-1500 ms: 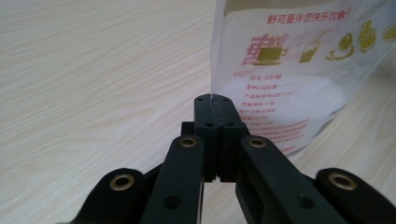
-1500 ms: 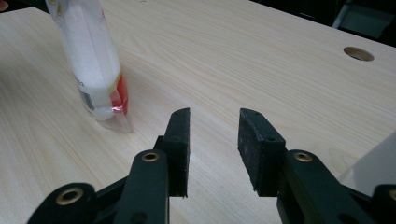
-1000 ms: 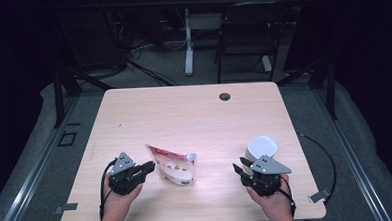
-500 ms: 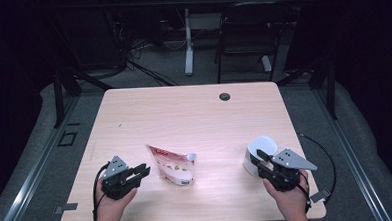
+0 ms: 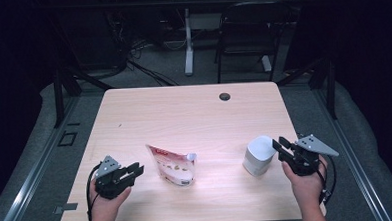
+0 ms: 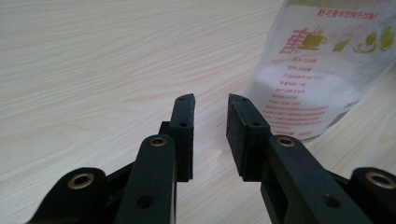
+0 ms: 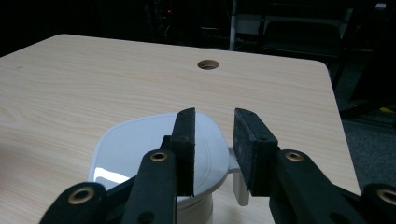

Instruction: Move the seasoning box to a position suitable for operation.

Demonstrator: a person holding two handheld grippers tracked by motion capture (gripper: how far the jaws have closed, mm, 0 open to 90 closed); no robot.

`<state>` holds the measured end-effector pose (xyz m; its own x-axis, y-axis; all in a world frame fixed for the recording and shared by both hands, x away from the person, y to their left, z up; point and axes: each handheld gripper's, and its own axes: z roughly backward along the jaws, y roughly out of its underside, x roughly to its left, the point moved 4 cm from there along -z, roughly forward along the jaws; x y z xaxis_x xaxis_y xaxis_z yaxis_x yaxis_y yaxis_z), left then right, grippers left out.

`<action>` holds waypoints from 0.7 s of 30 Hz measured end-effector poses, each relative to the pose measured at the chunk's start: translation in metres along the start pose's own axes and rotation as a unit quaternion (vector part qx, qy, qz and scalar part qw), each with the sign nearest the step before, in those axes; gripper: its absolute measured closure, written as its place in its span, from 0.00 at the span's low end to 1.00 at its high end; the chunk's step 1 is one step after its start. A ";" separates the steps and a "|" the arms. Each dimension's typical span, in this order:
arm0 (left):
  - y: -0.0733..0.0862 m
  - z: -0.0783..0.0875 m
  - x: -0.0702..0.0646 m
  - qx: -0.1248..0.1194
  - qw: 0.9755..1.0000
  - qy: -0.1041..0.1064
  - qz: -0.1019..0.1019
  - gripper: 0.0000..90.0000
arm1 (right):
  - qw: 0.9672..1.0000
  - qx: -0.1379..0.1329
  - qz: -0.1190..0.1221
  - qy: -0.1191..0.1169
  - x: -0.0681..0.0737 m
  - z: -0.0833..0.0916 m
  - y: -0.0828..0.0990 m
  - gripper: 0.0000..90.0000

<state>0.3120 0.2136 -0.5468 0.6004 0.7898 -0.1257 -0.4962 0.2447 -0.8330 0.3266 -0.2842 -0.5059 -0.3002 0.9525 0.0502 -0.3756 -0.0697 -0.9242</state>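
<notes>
- Pouch point(image 5: 172, 164) is seen standing near the middle of the desk point(image 5: 194, 115), between the two tongs, its printed face turned to the left tongs point(image 5: 135, 169).
- Left tongs are held low over the desk just beside the pouch; their jaws are parted by a narrow gap, have just been opening, and nothing is gripped between them.
- White jug point(image 5: 259, 155) is placed at the right, lid closed, apart from the pouch.
- Right tongs point(image 5: 281, 145) are held at the jug's top, jaws half parted, just closing a little, with nothing clamped.
</notes>
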 end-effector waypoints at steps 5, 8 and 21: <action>0.002 0.001 0.002 -0.003 1.000 -0.006 0.004 0.80 | 1.000 0.006 -0.005 0.001 -0.003 -0.007 0.001 0.76; 0.002 0.001 0.003 -0.004 1.000 -0.008 0.004 0.80 | 1.000 0.011 -0.004 0.002 -0.003 -0.013 0.001 0.75; 0.003 0.002 0.005 -0.003 1.000 -0.012 0.009 0.79 | 0.999 0.018 -0.027 -0.006 -0.011 -0.025 0.002 0.73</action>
<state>0.3123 0.2196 -0.5484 0.5766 0.8069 -0.1280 -0.5023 0.2266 -0.8345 0.3505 -0.2873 -0.5180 -0.2886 0.9518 0.1039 -0.4233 -0.0294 -0.9055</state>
